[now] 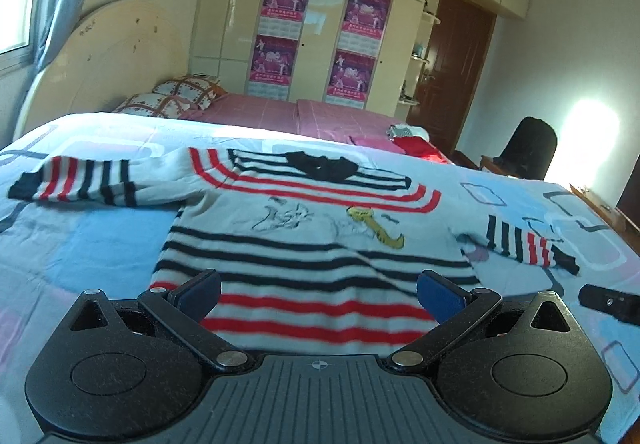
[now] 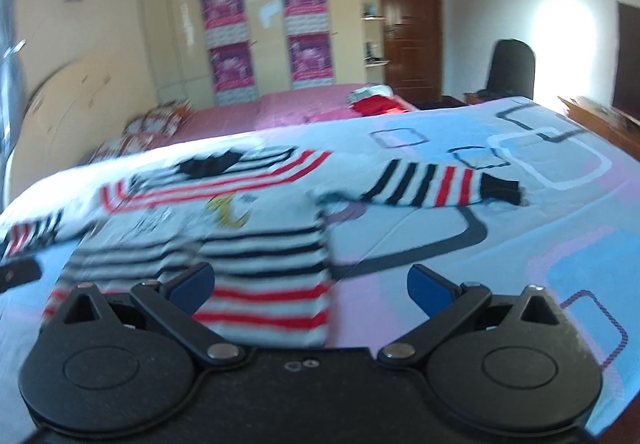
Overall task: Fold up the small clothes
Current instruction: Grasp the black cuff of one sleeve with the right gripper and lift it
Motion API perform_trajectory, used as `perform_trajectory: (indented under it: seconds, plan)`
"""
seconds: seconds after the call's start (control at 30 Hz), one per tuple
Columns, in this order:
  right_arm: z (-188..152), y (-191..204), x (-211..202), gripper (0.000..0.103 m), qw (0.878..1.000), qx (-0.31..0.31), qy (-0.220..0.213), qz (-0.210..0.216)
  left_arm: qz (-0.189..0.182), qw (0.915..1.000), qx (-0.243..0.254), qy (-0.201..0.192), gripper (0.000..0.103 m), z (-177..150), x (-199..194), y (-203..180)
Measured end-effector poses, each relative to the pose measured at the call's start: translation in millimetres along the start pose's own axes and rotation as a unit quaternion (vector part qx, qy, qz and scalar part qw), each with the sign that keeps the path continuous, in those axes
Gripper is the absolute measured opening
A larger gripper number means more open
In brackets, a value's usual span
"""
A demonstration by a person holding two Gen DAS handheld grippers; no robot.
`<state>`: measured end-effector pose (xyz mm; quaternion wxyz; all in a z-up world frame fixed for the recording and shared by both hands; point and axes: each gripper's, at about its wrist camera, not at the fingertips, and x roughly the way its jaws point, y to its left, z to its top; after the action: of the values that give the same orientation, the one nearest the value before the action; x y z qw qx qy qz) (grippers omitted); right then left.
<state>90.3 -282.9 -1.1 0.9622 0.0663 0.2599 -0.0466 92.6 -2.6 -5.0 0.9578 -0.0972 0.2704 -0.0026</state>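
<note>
A small white sweater (image 1: 304,236) with black and red stripes and a black collar lies flat, front up, on the blue and pink bedcover (image 1: 88,240), both sleeves spread sideways. My left gripper (image 1: 318,294) is open and empty, just above the sweater's hem. In the right wrist view the sweater (image 2: 248,252) lies left of centre with its right sleeve (image 2: 436,183) stretched out. My right gripper (image 2: 310,284) is open and empty over the hem's right corner. A tip of the other gripper shows at the right edge of the left wrist view (image 1: 610,304) and at the left edge of the right wrist view (image 2: 18,274).
Behind the bedcover is a pink sheet (image 1: 280,111) with pillows (image 1: 172,97) and a pile of red and pink clothes (image 1: 404,141). A headboard (image 1: 100,55), wardrobe (image 1: 320,23), brown door (image 1: 452,75) and dark chair (image 1: 528,147) stand beyond.
</note>
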Motion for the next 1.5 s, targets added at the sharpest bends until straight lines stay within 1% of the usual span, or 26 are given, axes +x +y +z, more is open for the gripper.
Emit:
perform_trajectory:
  seconds: [0.03,0.07,0.1,0.13,0.17,0.2,0.23,0.27,0.4,0.6,0.63,0.67,0.7,0.77,0.8,0.87,0.9,0.93,0.97,1.03,1.1,1.2,1.3,1.37,1.43,1.5]
  plan:
    - [5,-12,9,0.101,1.000,0.016,-0.005,0.000,0.002,1.0000,-0.002,-0.001,0.103,4,10,-2]
    - [9,-24,18,0.093,1.000,0.030,-0.008,-0.001,0.004,1.0000,-0.005,-0.002,0.103,7,20,-5]
    - [14,-35,29,0.088,0.999,0.040,-0.009,-0.005,0.006,1.0000,-0.007,0.000,0.103,10,30,-8]
    - [19,-49,41,0.080,0.998,0.055,-0.009,-0.012,0.006,0.9999,-0.010,0.006,0.103,14,42,-10]
    - [23,-64,53,0.074,0.997,0.074,-0.010,-0.016,-0.004,0.9997,-0.017,0.016,0.103,16,54,-12]
    - [28,-82,67,0.063,0.995,0.097,-0.011,-0.019,-0.018,0.9992,-0.025,0.025,0.103,17,65,-14]
    - [32,-99,82,0.054,0.993,0.119,-0.009,-0.024,-0.020,0.9989,-0.032,0.029,0.103,17,77,-16]
    - [35,-117,97,0.052,0.989,0.144,-0.003,-0.030,-0.014,0.9988,-0.036,0.031,0.103,18,88,-20]
    - [39,-190,157,0.054,0.969,0.240,0.008,-0.054,0.002,0.9977,-0.046,0.049,0.103,17,132,-35]
    - [34,-259,224,0.054,0.939,0.334,0.015,-0.079,0.043,0.9944,-0.042,0.087,0.103,19,189,-50]
    - [32,-266,233,0.052,0.934,0.347,0.019,-0.078,0.052,0.9937,-0.038,0.092,0.103,19,196,-50]
    - [31,-271,239,0.052,0.931,0.357,0.015,-0.072,0.064,0.9928,-0.033,0.096,0.103,20,203,-51]
    - [33,-274,241,0.052,0.932,0.357,0.008,-0.070,0.077,0.9918,-0.027,0.098,0.103,21,209,-51]
    - [38,-273,249,0.052,0.937,0.343,0.006,-0.072,0.101,0.9890,-0.029,0.103,0.103,24,220,-45]
    - [41,-273,252,0.048,0.939,0.336,0.004,-0.074,0.110,0.9878,-0.037,0.104,0.103,26,224,-40]
    - [45,-274,261,0.027,0.942,0.326,0.006,-0.083,0.119,0.9864,-0.053,0.100,0.103,30,225,-31]
    - [46,-276,263,0.021,0.942,0.325,0.006,-0.088,0.123,0.9859,-0.059,0.097,0.103,31,223,-25]
    - [48,-278,266,0.011,0.941,0.327,0.010,-0.092,0.129,0.9852,-0.061,0.095,0.103,32,222,-21]
    - [50,-280,268,0.009,0.941,0.325,0.014,-0.098,0.135,0.9844,-0.062,0.094,0.103,33,220,-16]
    - [58,-274,268,0.009,0.946,0.305,0.013,-0.104,0.144,0.9832,-0.063,0.092,0.103,35,217,-4]
    - [69,-258,264,0.008,0.956,0.275,-0.004,-0.104,0.155,0.9818,-0.066,0.088,0.103,37,214,11]
    - [91,-217,256,0.008,0.972,0.224,-0.031,-0.071,0.166,0.9795,-0.080,0.083,0.103,39,210,38]
    - [114,-158,248,0.008,0.984,0.168,-0.049,-0.021,0.165,0.9780,-0.102,0.078,0.103,40,208,68]
    - [126,-110,246,0.008,0.990,0.129,-0.051,0.016,0.160,0.9777,-0.114,0.074,0.103,40,209,87]
    - [132,-61,246,0.008,0.993,0.096,-0.047,0.057,0.158,0.9777,-0.119,0.071,0.103,40,209,104]
    - [133,-12,249,0.008,0.993,0.068,-0.034,0.094,0.145,0.9796,-0.119,0.072,0.103,39,208,121]
